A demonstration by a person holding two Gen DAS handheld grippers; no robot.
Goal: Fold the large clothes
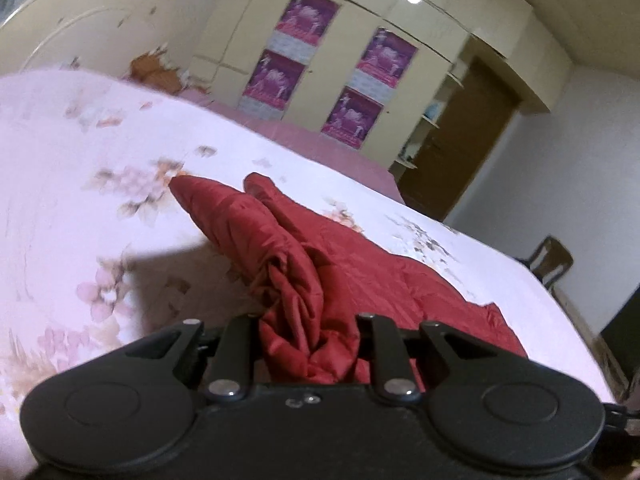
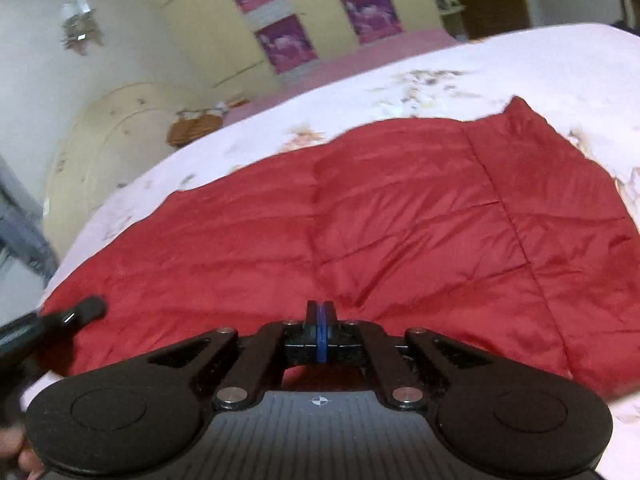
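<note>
Left gripper (image 1: 308,344) clenched on bunched red quilted jacket (image 1: 304,264); gathered fabric rises between its jaws, sleeves trailing toward 11 o'clock across floral bedspread (image 1: 80,160). Right gripper (image 2: 320,320) clamped tight, blue pads pressed together, nothing visible between them, low over jacket (image 2: 400,220), which lies spread flat on bedspread (image 2: 520,64). Wardrobe with pink posters (image 1: 308,16) at 12 o'clock.

The right gripper (image 2: 320,320) has its jaws pressed together above a red quilted garment (image 2: 400,220) spread flat on the floral bedspread (image 2: 520,64), with nothing visibly clamped between them.
</note>
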